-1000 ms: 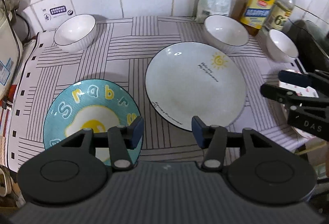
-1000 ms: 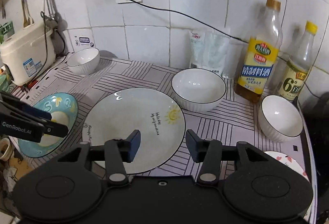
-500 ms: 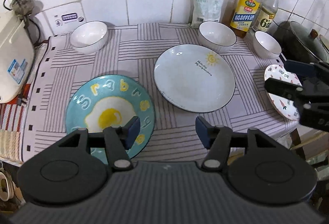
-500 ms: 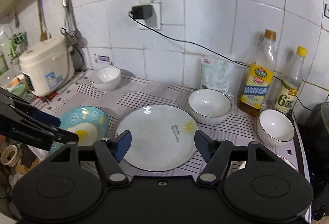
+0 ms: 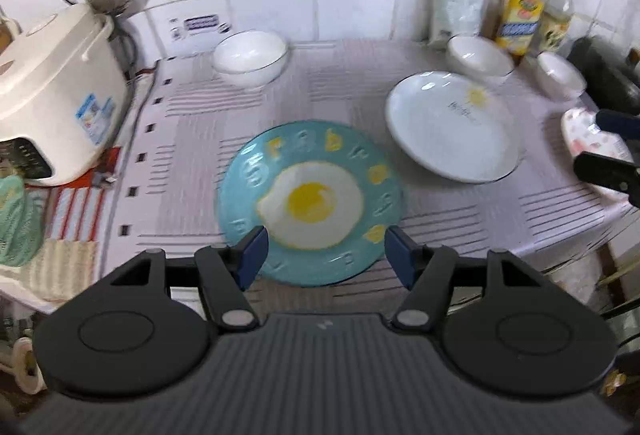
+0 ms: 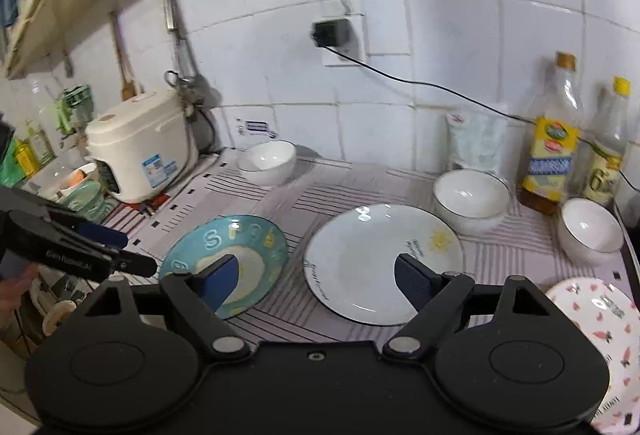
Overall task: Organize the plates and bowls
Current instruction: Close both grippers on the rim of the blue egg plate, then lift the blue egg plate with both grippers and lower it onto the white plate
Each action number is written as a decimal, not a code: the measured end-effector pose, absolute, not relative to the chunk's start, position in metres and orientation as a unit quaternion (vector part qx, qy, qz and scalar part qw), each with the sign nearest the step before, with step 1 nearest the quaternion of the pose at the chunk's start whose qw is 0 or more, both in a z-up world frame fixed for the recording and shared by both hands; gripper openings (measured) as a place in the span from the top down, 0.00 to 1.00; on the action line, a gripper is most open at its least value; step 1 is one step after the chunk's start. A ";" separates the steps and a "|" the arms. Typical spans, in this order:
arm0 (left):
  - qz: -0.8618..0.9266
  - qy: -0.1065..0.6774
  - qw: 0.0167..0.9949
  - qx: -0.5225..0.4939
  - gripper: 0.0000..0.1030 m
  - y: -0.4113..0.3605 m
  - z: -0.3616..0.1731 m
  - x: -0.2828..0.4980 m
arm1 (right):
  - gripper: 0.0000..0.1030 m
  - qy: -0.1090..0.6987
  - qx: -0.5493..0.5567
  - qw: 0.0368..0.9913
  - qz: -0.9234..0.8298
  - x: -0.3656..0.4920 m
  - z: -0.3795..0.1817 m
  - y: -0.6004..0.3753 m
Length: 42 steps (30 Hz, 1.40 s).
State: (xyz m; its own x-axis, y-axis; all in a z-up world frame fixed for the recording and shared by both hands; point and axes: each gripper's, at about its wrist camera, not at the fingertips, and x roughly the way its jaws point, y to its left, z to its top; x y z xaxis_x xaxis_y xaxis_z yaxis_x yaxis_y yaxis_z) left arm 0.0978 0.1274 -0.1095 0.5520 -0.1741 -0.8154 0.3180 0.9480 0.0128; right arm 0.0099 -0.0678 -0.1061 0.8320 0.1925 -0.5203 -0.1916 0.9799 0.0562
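Your blue egg plate (image 5: 310,201) lies flat near the front edge of the tabletop (image 5: 560,203), left of the white sun plate (image 5: 450,127), and your left hand-held gripper (image 5: 324,255) hangs just over its near rim with nothing between the jaws; they have just been opening and now stand moderately wide. Your right hand-held gripper (image 6: 316,281) has also just been opening and is spread wide and empty above the gap between the two plates.

Watch the front edge first: the blue plate sits close to it, so a push from the fingers instead of a clean pinch on the rim could slide it off. The pink patterned plate (image 6: 596,339) at the front right corner looks to overhang already (judge that before you reach across it). The plates are glazed and flat, so a shallow grip will likely slip. The three white bowls, one (image 6: 268,161) at the back left and two (image 6: 470,199) (image 6: 590,229) at the back right, are crowded by the glass bottles (image 6: 554,139), which a swinging hand-held gripper could topple.

The tabletop wears a striped cloth that could drag under a sliding plate. A rice cooker (image 6: 140,143) stands at the left end, white tiles and a plugged socket (image 6: 332,33) run behind, and a dark pot (image 5: 608,75) sits past the right end.
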 end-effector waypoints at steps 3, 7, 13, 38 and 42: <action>-0.144 0.463 0.873 0.059 0.38 0.140 -0.117 0.102 | 0.14 0.280 -0.042 0.954 0.101 0.014 -0.116 -0.049; -0.138 0.472 0.869 0.046 0.38 0.153 -0.131 0.107 | 0.14 0.282 -0.045 0.951 0.115 0.022 -0.126 -0.033; -0.130 0.487 0.863 0.028 0.38 0.170 -0.160 0.120 | 0.15 0.307 -0.027 0.941 0.141 0.040 -0.152 -0.012; -0.106 0.508 0.854 -0.023 0.43 0.191 -0.230 0.183 | 0.45 0.389 0.158 0.890 0.176 0.119 -0.249 -0.007; -0.105 0.505 0.857 -0.018 0.51 0.191 -0.229 0.187 | 0.49 0.381 0.172 0.893 0.168 0.121 -0.251 -0.007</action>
State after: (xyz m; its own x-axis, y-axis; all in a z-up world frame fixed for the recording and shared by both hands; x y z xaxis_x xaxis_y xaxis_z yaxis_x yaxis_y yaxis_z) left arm 0.1867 0.1910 -0.2293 0.4687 -0.1978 -0.8609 0.1610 0.9774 -0.1370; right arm 0.1212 -0.0073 -0.2507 0.6531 0.4313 -0.6224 -0.1696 0.8844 0.4349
